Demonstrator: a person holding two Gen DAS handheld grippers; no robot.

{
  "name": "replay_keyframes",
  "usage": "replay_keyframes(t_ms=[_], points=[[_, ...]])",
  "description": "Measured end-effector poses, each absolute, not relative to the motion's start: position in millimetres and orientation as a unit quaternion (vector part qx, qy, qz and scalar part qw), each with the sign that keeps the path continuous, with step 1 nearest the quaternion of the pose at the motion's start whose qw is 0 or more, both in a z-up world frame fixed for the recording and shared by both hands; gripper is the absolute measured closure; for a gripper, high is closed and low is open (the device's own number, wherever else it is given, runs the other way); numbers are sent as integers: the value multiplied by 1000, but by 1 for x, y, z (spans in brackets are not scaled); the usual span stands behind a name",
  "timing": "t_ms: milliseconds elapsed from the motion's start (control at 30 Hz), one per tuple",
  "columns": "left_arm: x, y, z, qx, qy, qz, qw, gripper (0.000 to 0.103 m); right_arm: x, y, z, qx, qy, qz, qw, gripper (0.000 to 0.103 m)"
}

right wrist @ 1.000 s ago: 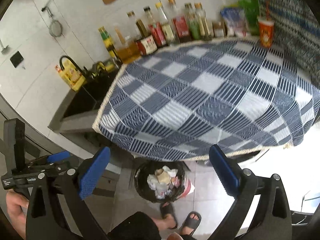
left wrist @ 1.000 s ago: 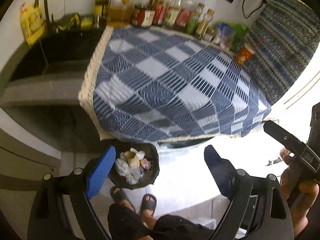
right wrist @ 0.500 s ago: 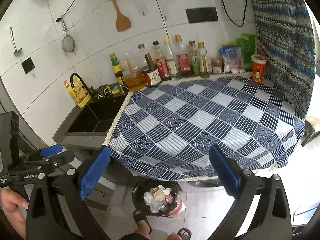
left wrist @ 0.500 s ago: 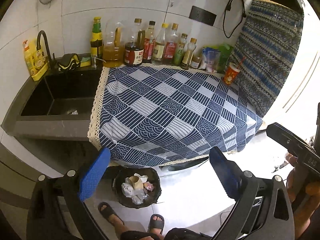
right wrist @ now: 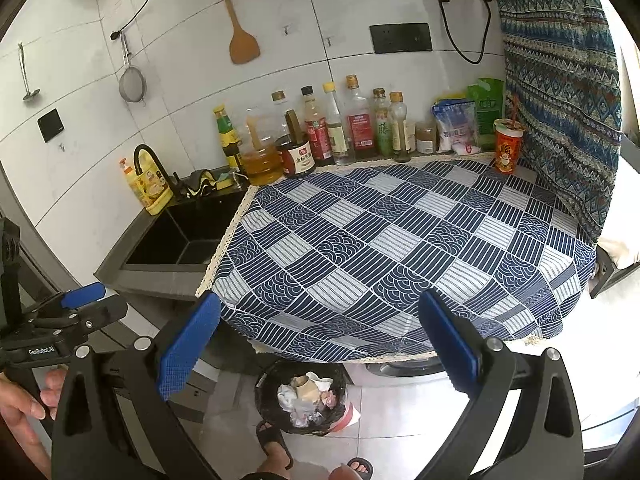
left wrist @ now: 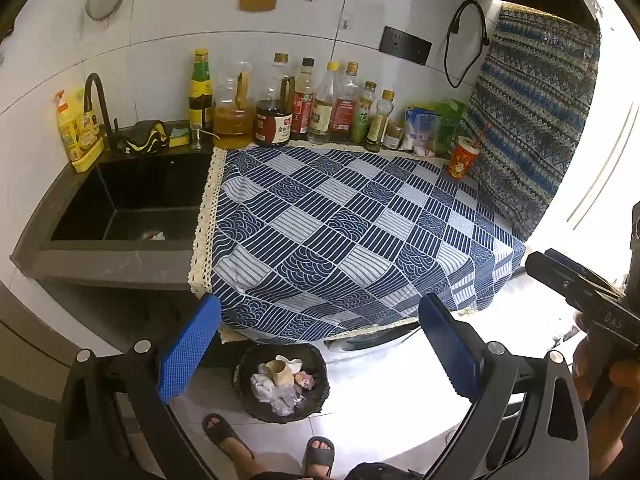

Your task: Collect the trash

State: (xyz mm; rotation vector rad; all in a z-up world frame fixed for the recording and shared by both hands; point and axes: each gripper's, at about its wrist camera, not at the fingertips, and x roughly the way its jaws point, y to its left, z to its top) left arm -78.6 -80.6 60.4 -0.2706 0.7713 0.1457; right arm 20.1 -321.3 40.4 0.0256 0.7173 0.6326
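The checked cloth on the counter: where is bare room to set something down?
The checked cloth is bare across its middle and front, from the sink edge to the patterned drape. Crowded only at the back: the bottles and the red cup.

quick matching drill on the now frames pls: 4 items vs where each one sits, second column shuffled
Items:
1. black round trash bin
2. red paper cup with straw
3. yellow dish soap bottle
4. wooden spatula

Places:
A. hanging on the tiled wall
B. on the floor under the front edge of the blue checked tablecloth
C. left of the black sink, by the faucet
D. back right corner of the cloth

Pairs: 1-B, 2-D, 3-C, 4-A
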Motion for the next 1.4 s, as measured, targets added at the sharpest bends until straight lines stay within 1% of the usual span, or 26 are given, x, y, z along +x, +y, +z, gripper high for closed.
replay_keyframes(t_ms=[1400], points=[[-81,-70,57,-134,378,91,912,7,26,-313,34,5,362,310,879,5]])
